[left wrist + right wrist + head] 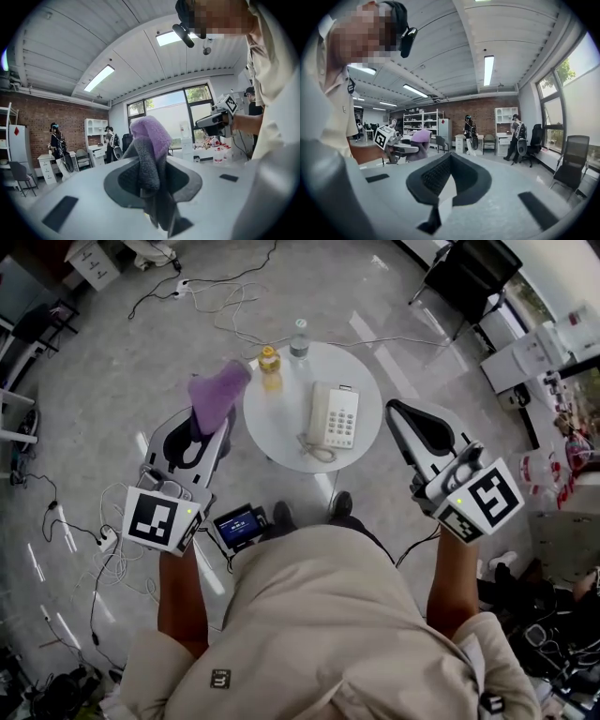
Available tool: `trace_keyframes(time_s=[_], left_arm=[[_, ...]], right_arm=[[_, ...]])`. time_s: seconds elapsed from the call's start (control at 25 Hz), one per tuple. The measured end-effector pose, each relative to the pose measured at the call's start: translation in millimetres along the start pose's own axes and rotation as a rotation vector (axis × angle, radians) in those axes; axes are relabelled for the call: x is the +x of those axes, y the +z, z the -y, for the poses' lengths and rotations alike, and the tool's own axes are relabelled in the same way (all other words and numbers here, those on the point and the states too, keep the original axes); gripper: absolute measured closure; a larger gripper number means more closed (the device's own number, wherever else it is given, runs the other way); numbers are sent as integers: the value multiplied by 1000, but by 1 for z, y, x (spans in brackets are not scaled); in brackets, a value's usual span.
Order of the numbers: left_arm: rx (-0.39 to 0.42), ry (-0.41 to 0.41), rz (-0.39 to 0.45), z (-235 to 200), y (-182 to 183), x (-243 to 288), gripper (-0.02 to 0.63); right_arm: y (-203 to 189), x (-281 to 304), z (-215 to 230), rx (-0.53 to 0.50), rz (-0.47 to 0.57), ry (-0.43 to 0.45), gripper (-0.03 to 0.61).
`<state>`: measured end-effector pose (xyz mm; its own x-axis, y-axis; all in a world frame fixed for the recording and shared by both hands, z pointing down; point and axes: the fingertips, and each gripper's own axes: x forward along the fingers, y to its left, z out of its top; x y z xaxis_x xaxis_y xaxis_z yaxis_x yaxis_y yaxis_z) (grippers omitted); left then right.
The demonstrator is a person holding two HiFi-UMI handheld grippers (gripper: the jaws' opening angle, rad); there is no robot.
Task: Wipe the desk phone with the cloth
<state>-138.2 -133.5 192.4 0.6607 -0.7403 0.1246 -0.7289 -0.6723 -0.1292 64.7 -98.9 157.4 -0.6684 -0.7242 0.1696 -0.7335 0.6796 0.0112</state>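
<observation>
My left gripper (208, 427) grasps the cloth (217, 392) between its jaws for wiping the phone (335, 415); my right gripper (398, 413) is clenched empty.

Bright, even light: daylight through the windows (168, 105) plus ceiling strips (488, 69). From my head camera the glossy floor (122, 362) shows pale glare streaks and only faint shadows. My two gripper views bow strongly and darken to black at the corners; the cloth (150, 136), close to the lens, is soft.
</observation>
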Motion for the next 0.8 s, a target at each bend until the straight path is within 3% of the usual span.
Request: trace_keyframes(time_s=[0.8], left_arm=[[7, -25, 2, 6, 6, 6, 523]], right_arm=[[-2, -16, 11, 39, 0, -49, 588]])
